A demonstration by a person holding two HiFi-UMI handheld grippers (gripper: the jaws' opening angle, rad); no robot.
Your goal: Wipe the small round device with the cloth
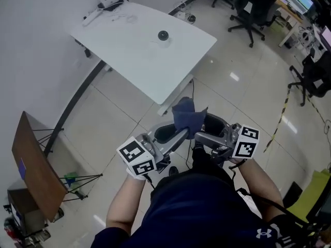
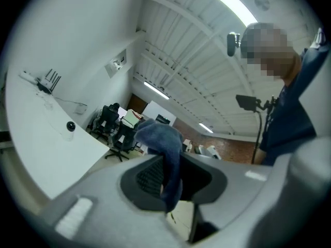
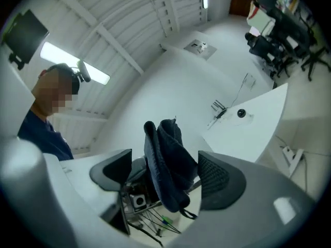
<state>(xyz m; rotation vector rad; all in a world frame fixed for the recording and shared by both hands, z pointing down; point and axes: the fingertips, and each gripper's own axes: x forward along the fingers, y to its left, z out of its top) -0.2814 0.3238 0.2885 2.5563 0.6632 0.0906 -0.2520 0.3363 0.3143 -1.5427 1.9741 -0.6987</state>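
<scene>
Your left gripper [image 2: 173, 180] has its fingers pinched on the dark blue cloth [image 1: 187, 115], while your right gripper [image 3: 164, 172] stands with fingers spread wide around it. The small round device [image 1: 163, 35] sits on the white worktop [image 1: 134, 61], well apart. No wiping looks begun.

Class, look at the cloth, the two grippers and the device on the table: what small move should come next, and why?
Probably carry the cloth forward toward the table. The left gripper is shut on it, the right gripper stands open around it without pressing, and the device sits far off there, untouched.
</scene>
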